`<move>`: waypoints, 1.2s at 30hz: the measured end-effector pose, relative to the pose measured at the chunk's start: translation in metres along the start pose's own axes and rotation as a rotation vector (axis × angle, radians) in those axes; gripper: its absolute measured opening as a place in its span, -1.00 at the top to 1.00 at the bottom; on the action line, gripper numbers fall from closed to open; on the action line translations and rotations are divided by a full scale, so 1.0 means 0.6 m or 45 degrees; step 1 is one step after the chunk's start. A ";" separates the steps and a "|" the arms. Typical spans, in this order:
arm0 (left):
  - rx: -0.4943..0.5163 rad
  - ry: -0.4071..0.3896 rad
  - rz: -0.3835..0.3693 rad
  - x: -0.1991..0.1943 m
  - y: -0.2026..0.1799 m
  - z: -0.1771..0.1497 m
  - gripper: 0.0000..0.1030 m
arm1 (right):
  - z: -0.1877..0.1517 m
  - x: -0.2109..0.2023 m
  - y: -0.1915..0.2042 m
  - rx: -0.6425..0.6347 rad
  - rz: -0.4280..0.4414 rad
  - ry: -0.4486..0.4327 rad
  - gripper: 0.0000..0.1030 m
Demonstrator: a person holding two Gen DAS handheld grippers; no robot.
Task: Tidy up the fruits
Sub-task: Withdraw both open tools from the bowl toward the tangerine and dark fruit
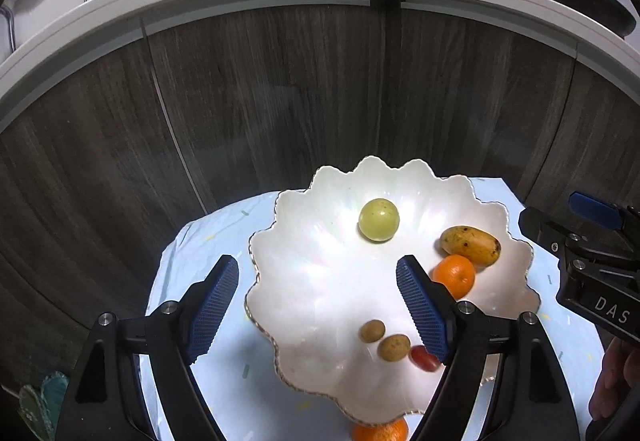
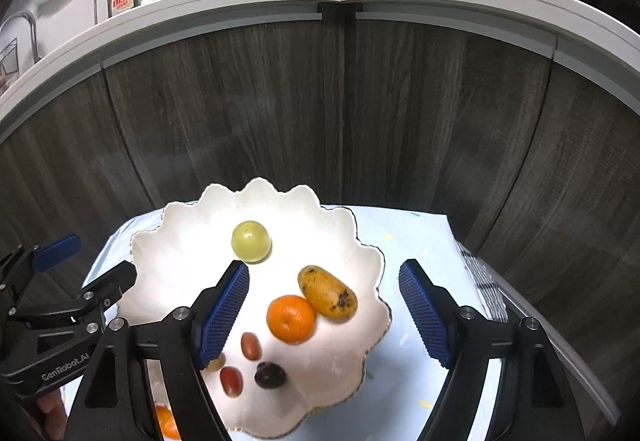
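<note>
Most of the fruit is already sitting in the scalloped white plate [image 1: 320, 281] on the desk [image 1: 192, 253]: a green round one [image 1: 378, 220] at the far side, a spotty mango [image 1: 470, 245] touching an orange [image 1: 453, 275] on the right, small bits near us. We reckon the leftover is the second orange [image 1: 380, 432], off the plate's near rim. Left tool [image 1: 318, 307] and right tool [image 2: 324, 315] are both released, holding nothing. Next we'd drop onto that stray orange.

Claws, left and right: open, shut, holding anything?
Left claw: open, holding nothing.
Right claw: open, holding nothing.
</note>
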State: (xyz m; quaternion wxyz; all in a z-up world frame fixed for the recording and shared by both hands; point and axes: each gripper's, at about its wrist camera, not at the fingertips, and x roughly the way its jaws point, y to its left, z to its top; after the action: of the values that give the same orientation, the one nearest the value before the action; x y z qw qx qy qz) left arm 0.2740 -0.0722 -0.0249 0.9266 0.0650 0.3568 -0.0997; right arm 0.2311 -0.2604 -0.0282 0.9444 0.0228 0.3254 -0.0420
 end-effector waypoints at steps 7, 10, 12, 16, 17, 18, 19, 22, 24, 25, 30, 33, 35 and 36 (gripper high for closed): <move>0.005 -0.006 -0.010 -0.032 -0.005 -0.016 -0.57 | -0.015 -0.034 0.002 0.002 0.002 -0.013 -0.51; 0.010 -0.011 -0.013 -0.045 -0.007 -0.023 -0.57 | -0.022 -0.047 0.003 0.004 0.003 -0.017 -0.51; 0.016 -0.012 -0.017 -0.053 -0.008 -0.027 -0.57 | -0.027 -0.054 0.005 0.007 0.005 -0.017 -0.51; 0.028 -0.019 -0.020 -0.068 -0.009 -0.036 -0.57 | -0.039 -0.068 0.008 0.012 0.007 -0.017 -0.51; 0.030 -0.020 -0.020 -0.072 -0.009 -0.039 -0.57 | -0.042 -0.071 0.008 0.013 0.006 -0.018 -0.51; 0.032 -0.021 -0.021 -0.075 -0.009 -0.041 -0.57 | -0.044 -0.073 0.009 0.014 0.005 -0.017 -0.51; 0.035 -0.021 -0.023 -0.079 -0.009 -0.044 -0.57 | -0.048 -0.076 0.010 0.015 0.004 -0.017 -0.51; 0.049 -0.026 -0.031 -0.089 -0.011 -0.051 -0.57 | -0.056 -0.084 0.011 0.017 0.002 -0.016 -0.51; 0.057 -0.024 -0.036 -0.094 -0.012 -0.057 -0.57 | -0.062 -0.087 0.011 0.019 0.002 -0.012 -0.51; 0.062 -0.023 -0.039 -0.096 -0.012 -0.060 -0.57 | -0.067 -0.091 0.011 0.022 0.000 -0.010 -0.51; 0.084 -0.021 -0.050 -0.105 -0.016 -0.077 -0.57 | -0.088 -0.102 0.014 0.025 -0.002 0.000 -0.51; 0.090 -0.020 -0.060 -0.111 -0.019 -0.086 -0.57 | -0.102 -0.110 0.017 0.027 -0.003 0.005 -0.51; 0.093 -0.016 -0.068 -0.113 -0.020 -0.092 -0.57 | -0.107 -0.114 0.017 0.029 -0.007 0.006 -0.51; 0.098 -0.015 -0.073 -0.115 -0.021 -0.096 -0.57 | -0.111 -0.117 0.017 0.031 -0.010 0.005 -0.51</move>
State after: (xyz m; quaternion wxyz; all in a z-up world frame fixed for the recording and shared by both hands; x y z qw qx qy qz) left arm 0.1837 -0.0640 -0.0217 0.9222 0.0896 0.3489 -0.1404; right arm 0.1366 -0.2411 -0.0371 0.9432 0.0332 0.3268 -0.0496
